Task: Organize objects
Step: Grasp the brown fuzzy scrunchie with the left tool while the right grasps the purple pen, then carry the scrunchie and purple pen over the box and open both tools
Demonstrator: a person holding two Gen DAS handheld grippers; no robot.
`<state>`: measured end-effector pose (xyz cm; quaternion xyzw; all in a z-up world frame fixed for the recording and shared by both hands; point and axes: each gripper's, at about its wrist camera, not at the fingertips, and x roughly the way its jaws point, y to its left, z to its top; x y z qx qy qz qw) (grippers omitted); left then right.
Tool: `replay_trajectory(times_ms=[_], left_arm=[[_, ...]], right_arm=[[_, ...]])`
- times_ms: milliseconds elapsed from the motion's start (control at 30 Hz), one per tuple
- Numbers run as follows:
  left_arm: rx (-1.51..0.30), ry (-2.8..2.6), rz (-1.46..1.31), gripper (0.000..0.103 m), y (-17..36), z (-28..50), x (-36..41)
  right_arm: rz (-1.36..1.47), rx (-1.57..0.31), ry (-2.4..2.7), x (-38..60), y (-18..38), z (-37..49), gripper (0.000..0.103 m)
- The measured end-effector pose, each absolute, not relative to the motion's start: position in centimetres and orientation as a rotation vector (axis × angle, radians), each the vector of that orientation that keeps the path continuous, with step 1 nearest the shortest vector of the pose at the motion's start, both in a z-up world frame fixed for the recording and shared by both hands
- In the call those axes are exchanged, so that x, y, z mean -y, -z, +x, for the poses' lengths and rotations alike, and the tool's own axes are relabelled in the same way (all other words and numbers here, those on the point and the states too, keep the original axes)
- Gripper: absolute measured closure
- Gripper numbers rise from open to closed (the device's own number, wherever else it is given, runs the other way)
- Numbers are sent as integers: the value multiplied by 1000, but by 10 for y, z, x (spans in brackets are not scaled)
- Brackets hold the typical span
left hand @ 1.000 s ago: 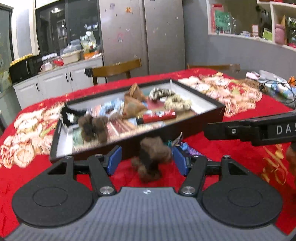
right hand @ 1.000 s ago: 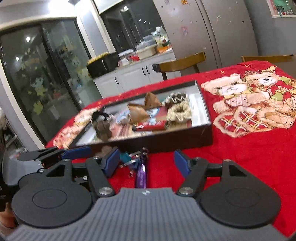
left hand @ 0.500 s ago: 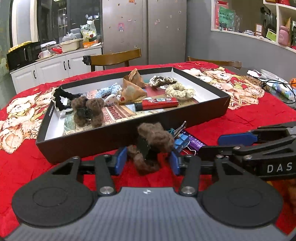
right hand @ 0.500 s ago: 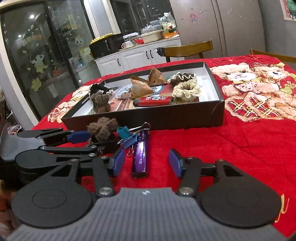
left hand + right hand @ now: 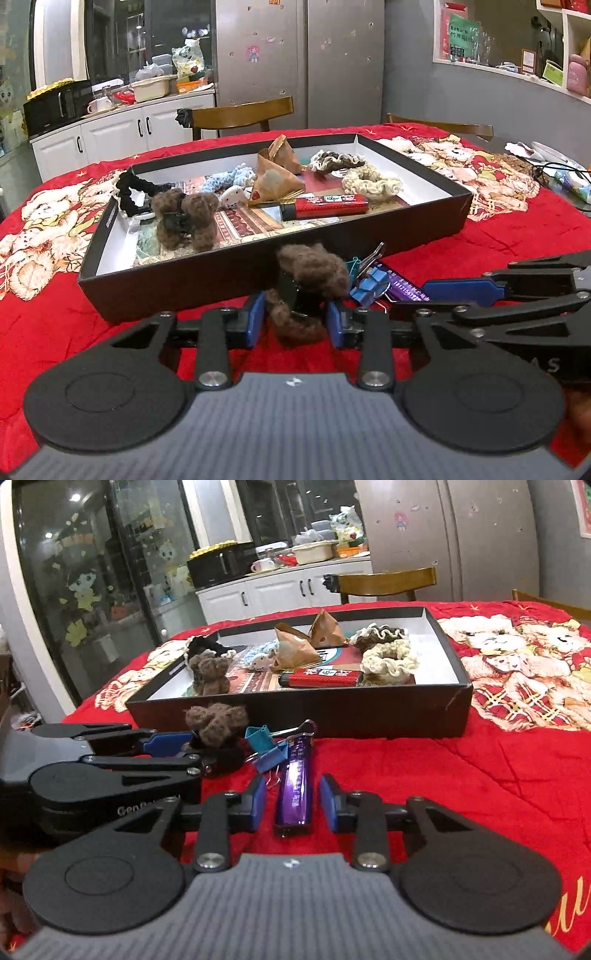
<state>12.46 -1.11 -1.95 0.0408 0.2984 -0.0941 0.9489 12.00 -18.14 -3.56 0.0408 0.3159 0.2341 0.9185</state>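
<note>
Two jaw pairs are being closed, not yet pinching | left gripper around brown clip | right gripper around purple lighter | box is being awaited.

Both wrist views sit low and close, facing one black tray — side by side.

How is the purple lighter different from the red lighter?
The purple lighter lies on the red cloth outside the box, while the red lighter lies inside the box. The purple lighter sits between the fingers of the right gripper, whose jaws have just been closing; no gripper is near the red lighter. The purple lighter points toward the box; the red lighter lies along its front wall. Both are long, slim sticks lying flat.
</note>
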Motion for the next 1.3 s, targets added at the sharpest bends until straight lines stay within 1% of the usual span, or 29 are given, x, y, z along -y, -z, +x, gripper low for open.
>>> replay_trajectory(times_ms=[167, 267, 333, 433, 767, 1000, 1133, 1300], left_arm=[[-625, 187, 55, 61, 22, 132, 11], [-625, 184, 55, 62, 22, 134, 12], [-620, 184, 56, 64, 22, 134, 12], [-612, 184, 49, 66, 22, 133, 11], [-592, 181, 70, 68, 21, 129, 14], [-591, 184, 82, 68, 21, 127, 15], [-589, 185, 101, 68, 21, 123, 17], [-591, 186, 110, 68, 22, 121, 18]], right_arm=[[87, -651, -452, 179, 36, 123, 78], [81, -650, -449, 179, 35, 123, 79], [77, -644, -446, 179, 35, 121, 80], [87, -618, -446, 183, 32, 118, 88], [73, -592, -449, 187, 29, 112, 89], [57, -593, -441, 187, 28, 108, 89], [22, -627, -446, 183, 31, 109, 79], [-7, -639, -436, 179, 34, 106, 79]])
